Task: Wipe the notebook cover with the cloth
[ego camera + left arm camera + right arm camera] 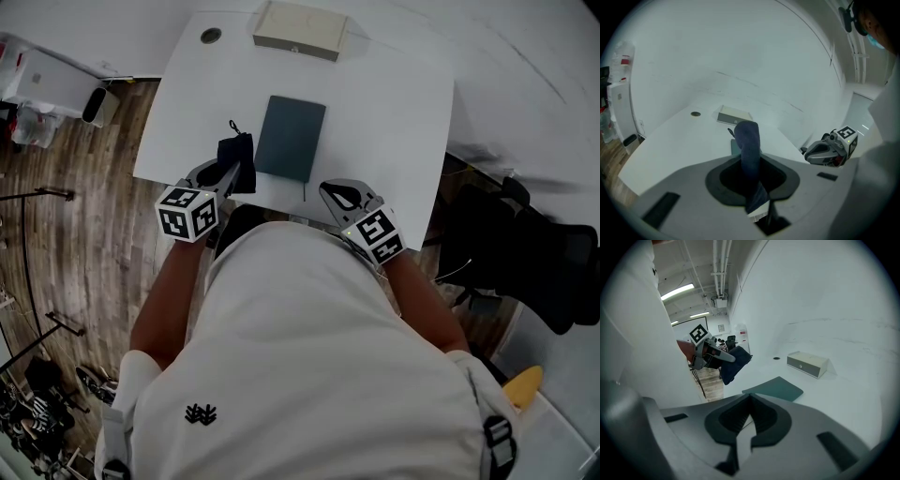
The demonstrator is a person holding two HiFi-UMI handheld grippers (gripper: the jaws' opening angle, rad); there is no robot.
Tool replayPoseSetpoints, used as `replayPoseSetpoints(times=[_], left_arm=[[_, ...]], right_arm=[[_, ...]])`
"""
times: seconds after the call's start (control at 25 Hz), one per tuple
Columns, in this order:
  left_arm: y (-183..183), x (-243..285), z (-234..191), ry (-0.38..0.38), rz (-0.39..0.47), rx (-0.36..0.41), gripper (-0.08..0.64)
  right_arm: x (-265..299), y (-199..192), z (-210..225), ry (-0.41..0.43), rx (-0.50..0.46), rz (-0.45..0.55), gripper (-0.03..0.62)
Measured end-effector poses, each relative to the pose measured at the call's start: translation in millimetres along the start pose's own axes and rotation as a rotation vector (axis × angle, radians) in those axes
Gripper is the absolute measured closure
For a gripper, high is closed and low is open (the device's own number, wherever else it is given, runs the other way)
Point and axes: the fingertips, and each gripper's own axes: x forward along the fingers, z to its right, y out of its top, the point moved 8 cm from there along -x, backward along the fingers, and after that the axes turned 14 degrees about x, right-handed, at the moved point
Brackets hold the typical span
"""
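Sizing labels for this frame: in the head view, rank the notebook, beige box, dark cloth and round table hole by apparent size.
1. notebook and beige box: too alike to rank, and the box lies farther from the camera.
2. dark cloth.
3. round table hole.

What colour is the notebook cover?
The notebook cover is plain dark teal, with no pattern; it shows best in the head view.

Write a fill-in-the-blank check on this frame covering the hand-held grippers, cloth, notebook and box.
1. The left hand-held gripper is shut on the cloth; the right hand-held gripper is shut and holds ____.
2. The cloth hangs to the ____ of the notebook.
3. The beige box stands at the ____ edge of the table.

Missing words: nothing; left; far.
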Motion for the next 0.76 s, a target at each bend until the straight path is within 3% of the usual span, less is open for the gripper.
replayPoseSetpoints(times=[0.76], left_arm=[[-1.0, 3.3, 9.5, -0.012, -0.014, -0.022, 0.491]], right_arm=[[-2.8, -11.4, 2.6, 0.003, 0.027, -0.030, 0.586]])
